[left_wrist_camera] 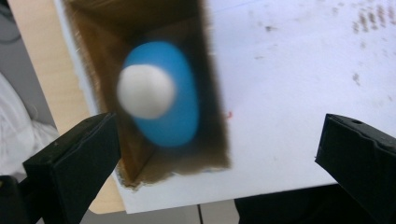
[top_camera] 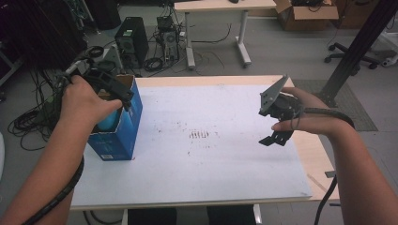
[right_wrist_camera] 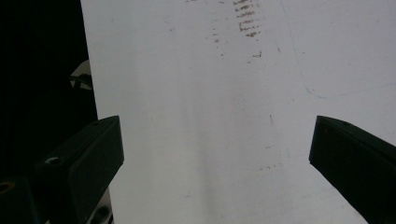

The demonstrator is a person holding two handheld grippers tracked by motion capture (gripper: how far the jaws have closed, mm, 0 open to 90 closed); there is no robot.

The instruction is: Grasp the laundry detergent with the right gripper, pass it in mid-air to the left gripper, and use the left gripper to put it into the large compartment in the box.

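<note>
Blue-and-white object (left_wrist_camera: pixel 163 93) sits inside the open blue box (top_camera: pixel 119 131) at the table's (top_camera: pixel 211 178) left edge. Your left tongs (left_wrist_camera: pixel 215 158) hang wide above it; centre, then descend straight between the walls. Right tongs (right_wrist_camera: pixel 215 158) gape empty over bare table.

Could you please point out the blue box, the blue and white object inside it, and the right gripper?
blue box (top_camera: pixel 123 133): high view, its blue side wall.
blue and white object (left_wrist_camera: pixel 173 119): left gripper view, its blue body.
right gripper (top_camera: pixel 276 138): high view, midway between its fingertips.
</note>
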